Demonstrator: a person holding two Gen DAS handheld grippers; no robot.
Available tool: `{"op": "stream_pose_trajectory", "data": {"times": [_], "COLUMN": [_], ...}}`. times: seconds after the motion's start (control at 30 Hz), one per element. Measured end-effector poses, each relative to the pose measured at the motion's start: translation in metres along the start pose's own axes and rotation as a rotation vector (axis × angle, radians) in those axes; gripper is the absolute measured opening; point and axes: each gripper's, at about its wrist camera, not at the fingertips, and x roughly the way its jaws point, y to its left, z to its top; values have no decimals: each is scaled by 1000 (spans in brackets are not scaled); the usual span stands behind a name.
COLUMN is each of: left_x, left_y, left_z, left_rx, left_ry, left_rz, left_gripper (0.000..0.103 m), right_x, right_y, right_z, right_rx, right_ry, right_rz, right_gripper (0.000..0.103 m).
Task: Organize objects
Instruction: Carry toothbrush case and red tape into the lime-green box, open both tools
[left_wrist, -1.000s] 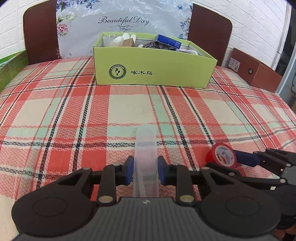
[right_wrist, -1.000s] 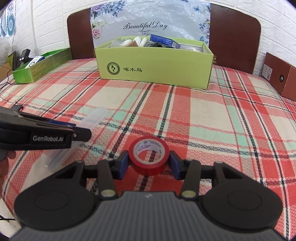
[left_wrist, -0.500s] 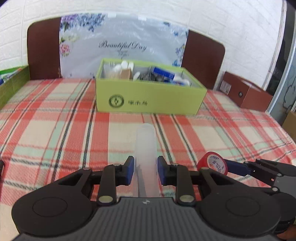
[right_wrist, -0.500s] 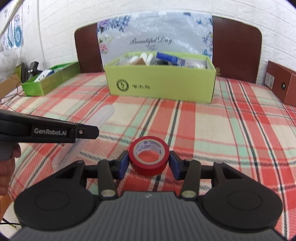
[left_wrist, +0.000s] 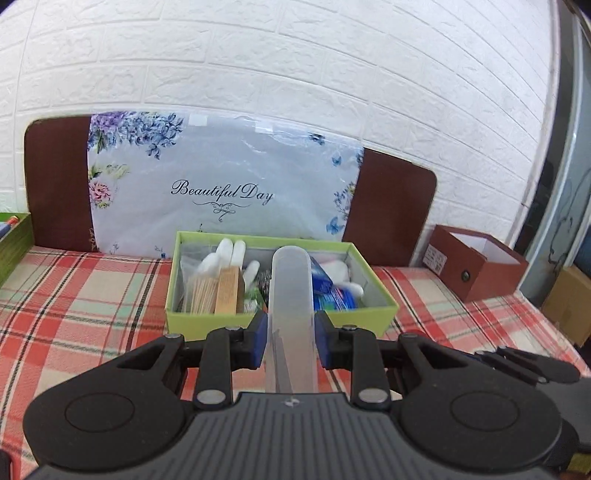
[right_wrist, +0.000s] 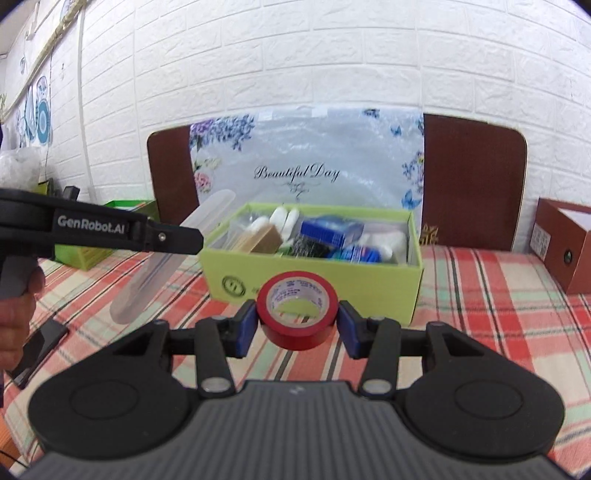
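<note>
Tape (right_wrist: 297, 314) clamped in right gripper (right_wrist: 297, 326), raised

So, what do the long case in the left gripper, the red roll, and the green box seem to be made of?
Long case: probably frosted translucent plastic, since the left gripper and box contents show dimly through it.
Red tape roll: glossy, likely vinyl, with a printed white core.
Green box: matte cardboard, judging by its thin walls and printed logo.

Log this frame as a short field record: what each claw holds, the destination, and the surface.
left claw: shut on translucent plastic oblong case
right claw: shut on red tape roll
destination: open lime-green cardboard box, already holding assorted items
surface: red plaid tablecloth
both items: held above the cloth, short of the box
</note>
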Motion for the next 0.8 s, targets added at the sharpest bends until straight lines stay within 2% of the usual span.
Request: {"op": "stream_pose_trajectory", "data": {"times": [0.33, 0.57, 0.7, 0.73, 0.77, 0.8], "left_x": [76, 119, 135, 136, 135, 133], "left_y": [16, 23, 30, 31, 32, 32], "left_z": [53, 71, 67, 64, 61, 58], "left_rx": [-59, -41, -57, -58, -55, -56], "left_ry": [6, 5, 15, -2, -10, -13], "left_rz": [4, 18, 0, -6, -13, -8], "left_gripper": [28, 28, 28, 31, 52, 77], "right_x": [68, 124, 148, 153, 158, 163], "right_y": [-43, -76, -85, -86, -86, -87], "right_z": [44, 54, 52, 50, 48, 45], "right_rx": [-13, 4, 2, 3, 0, -6], "right_ry": [-57, -44, -35, -29, -25, -18], "right_rz": [-108, -147, -152, -152, -147, -137], "right_gripper": [46, 46, 46, 46, 54, 64]}}
